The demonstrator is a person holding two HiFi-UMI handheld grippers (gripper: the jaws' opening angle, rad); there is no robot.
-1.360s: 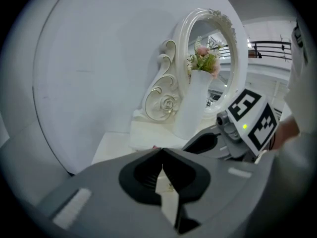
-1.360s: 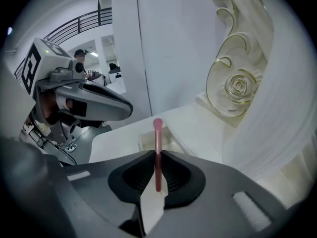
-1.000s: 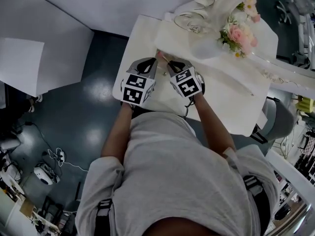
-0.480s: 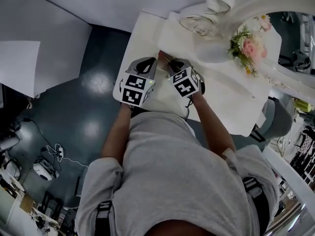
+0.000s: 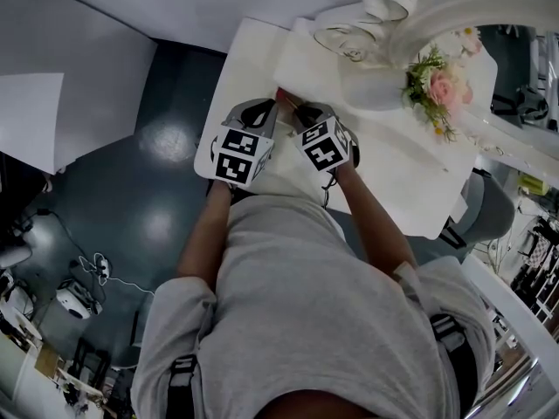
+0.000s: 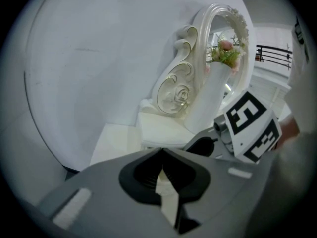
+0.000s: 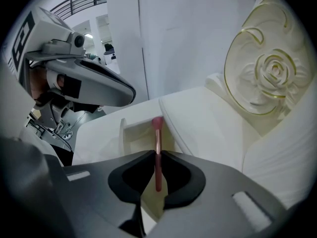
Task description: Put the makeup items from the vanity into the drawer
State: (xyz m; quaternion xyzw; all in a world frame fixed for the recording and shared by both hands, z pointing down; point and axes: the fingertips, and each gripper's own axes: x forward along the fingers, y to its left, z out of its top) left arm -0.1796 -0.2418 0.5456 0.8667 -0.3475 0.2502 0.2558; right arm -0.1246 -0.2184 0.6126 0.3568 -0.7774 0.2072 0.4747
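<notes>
A slim pink makeup brush point(image 7: 157, 133) sticks out from between the pads of my right gripper point(image 7: 157, 155), which is shut on its handle. Its pink tip points at a small open drawer point(image 7: 132, 135) in the white vanity point(image 5: 393, 173). From the head view the brush point(image 5: 284, 97) hangs over the vanity's left end, just ahead of the right gripper point(image 5: 300, 114). My left gripper point(image 6: 161, 155) is shut with nothing between its pads. It hovers close beside the right one, at the vanity's left edge point(image 5: 266, 109).
A pink and white flower bunch point(image 5: 437, 81) in a white vase stands by the ornate mirror frame point(image 7: 267, 78). A glass dish point(image 5: 345, 37) sits at the vanity's far end. Dark floor point(image 5: 166, 147) lies to the left, and a chair point(image 5: 485, 212) to the right.
Both grippers have crept slightly forward and left over the vanity's left end. The right one keeps hold of the brush, and the left stays shut.
</notes>
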